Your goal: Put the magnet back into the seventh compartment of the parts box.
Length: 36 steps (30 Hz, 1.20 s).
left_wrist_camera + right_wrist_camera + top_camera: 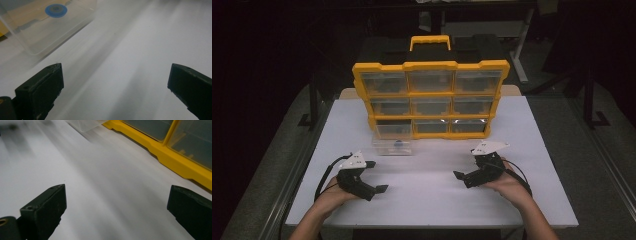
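Yellow plastic frames the organizer [430, 99], which stands upright on the white table [432, 200] in the high view, with three rows of three clear drawers. One clear bin [392, 146] lies on the table just in front of the organizer's lower-left slot. We hold the left gripper [373, 176] ahead of the left hand [332, 196]; the bin lies just beyond it and slightly to its right. We hold the right gripper [466, 169] ahead of the right hand [511, 186], with the organizer beyond it. Both grippers are low over the table, jaws spread, holding nothing.

In the left gripper view, the jaws stand wide apart over bare table. The bin [50, 25] sits ahead and to the left of them, not touching, with a blue disc [56, 10] inside.

In the right gripper view, the jaws are likewise wide apart and empty. The organizer [175, 155] runs ahead to the right; a corner of the bin [87, 124] shows far ahead.
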Tool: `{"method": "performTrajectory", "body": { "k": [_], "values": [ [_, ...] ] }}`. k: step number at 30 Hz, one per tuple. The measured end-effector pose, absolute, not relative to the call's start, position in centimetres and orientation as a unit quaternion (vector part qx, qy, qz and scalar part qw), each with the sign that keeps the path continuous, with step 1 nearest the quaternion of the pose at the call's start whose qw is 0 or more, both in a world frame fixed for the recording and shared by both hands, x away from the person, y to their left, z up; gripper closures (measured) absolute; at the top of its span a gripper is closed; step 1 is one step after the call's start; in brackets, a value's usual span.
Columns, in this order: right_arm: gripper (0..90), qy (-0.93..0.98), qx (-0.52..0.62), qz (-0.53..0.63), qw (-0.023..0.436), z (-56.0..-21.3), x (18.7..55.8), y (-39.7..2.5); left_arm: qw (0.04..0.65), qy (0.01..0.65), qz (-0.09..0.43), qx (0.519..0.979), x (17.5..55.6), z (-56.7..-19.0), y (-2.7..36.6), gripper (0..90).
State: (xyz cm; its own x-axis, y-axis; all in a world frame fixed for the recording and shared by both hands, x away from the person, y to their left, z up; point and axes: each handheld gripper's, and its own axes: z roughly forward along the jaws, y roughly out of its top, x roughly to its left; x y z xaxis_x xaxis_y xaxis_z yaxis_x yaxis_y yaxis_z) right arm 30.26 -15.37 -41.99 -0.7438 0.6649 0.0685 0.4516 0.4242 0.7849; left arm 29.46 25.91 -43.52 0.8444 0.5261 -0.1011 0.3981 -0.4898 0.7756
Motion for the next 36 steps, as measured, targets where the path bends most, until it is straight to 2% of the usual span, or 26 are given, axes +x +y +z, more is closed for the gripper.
{"method": "performTrajectory", "body": {
  "k": [19,36],
  "values": [
    [1.7,0.821,0.355,0.428,0.129,-43.8,27.7,-18.0,0.428,0.264,0.077,0.861,29.3,-43.5,25.8,0.2],
    [1.7,0.824,0.357,0.419,0.134,-44.6,27.2,-19.3,0.426,0.269,0.079,0.86,29.0,-43.8,26.1,0.3]
  ]
}}
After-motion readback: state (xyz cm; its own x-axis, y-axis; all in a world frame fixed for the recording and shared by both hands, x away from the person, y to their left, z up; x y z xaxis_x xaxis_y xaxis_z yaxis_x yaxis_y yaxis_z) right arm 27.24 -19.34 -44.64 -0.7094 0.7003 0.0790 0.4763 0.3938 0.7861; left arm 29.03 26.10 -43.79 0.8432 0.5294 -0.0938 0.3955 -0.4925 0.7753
